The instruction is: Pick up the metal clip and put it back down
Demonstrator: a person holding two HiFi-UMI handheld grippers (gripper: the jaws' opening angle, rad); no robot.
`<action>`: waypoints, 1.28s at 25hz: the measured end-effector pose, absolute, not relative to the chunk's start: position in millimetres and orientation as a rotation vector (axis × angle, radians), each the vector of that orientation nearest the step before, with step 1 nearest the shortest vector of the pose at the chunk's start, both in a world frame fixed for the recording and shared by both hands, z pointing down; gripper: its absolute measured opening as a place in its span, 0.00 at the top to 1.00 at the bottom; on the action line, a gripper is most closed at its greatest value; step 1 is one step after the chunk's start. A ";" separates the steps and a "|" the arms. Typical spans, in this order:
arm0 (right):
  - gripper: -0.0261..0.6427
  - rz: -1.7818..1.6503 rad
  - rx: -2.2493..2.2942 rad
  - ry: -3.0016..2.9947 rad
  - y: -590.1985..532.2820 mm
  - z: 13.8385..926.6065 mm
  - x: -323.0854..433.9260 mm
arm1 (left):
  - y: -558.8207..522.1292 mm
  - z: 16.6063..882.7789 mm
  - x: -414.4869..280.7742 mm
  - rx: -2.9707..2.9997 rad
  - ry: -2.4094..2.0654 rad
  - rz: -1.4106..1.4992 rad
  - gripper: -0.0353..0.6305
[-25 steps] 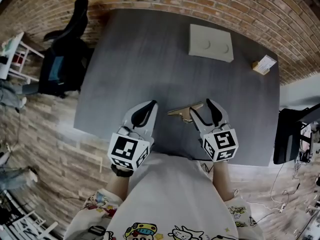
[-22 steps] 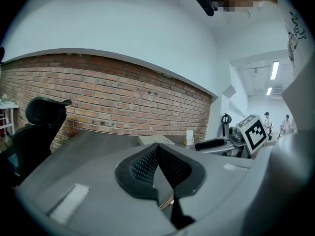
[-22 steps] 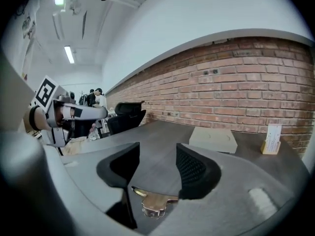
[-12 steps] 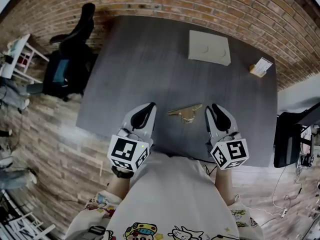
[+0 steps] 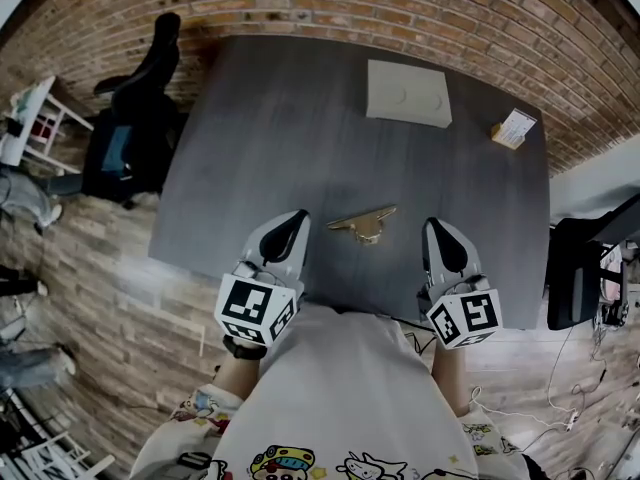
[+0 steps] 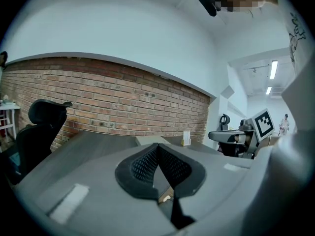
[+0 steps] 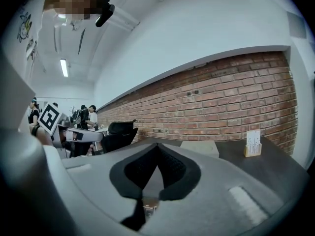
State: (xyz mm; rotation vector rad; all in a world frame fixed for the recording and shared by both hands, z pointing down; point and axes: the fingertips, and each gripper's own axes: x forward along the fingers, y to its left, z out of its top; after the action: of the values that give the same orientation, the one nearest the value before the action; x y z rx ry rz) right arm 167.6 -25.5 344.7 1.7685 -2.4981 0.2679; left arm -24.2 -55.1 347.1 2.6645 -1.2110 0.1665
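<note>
Head view shows the clip (image 5: 362, 224) lying on the table (image 5: 300, 118), near the edge that is closest to me, with its long gold bar a little slanted. It lies free between my two grippers, and neither one touches it.

My left gripper (image 5: 296, 218) is just beside the clip on its left side, with its tip over the table. Its jaws are pressed together. In the left gripper view the two black pads (image 6: 142, 166) meet in one line with nothing between them.

My right gripper (image 5: 438, 228) is on the other side of the clip, a little more apart from it than the left one. Its jaws have just been closing. In the right gripper view they stand together, also with nothing between the pads. Both grippers point away from me, toward the far side of the table.

Further on the table, near the far edge, lies a flat pale box (image 5: 408, 93). To the right of it, near the corner, stands a small card holder (image 5: 512, 128). Behind the table is a brick wall (image 5: 400, 8). At the left of the table stands a black chair (image 5: 135, 118). The floor (image 5: 100, 298) there is of pale wood boards.
</note>
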 end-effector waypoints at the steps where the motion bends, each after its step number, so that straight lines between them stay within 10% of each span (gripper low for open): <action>1: 0.96 0.268 1.773 -2.493 -24.9 345.6 169.0 | -55.3 347.7 -23.0 2.664 -1.207 0.169 0.95; 32: 0.96 0.330 1.773 -2.455 -38.7 357.9 174.6 | -69.7 363.0 -15.0 2.642 -1.161 0.212 0.95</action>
State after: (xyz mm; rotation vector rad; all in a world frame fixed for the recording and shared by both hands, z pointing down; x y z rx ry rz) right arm 174.6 -38.7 357.9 1.7730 -2.4548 0.3299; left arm -15.0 -69.7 363.0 2.6418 -1.1609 0.2123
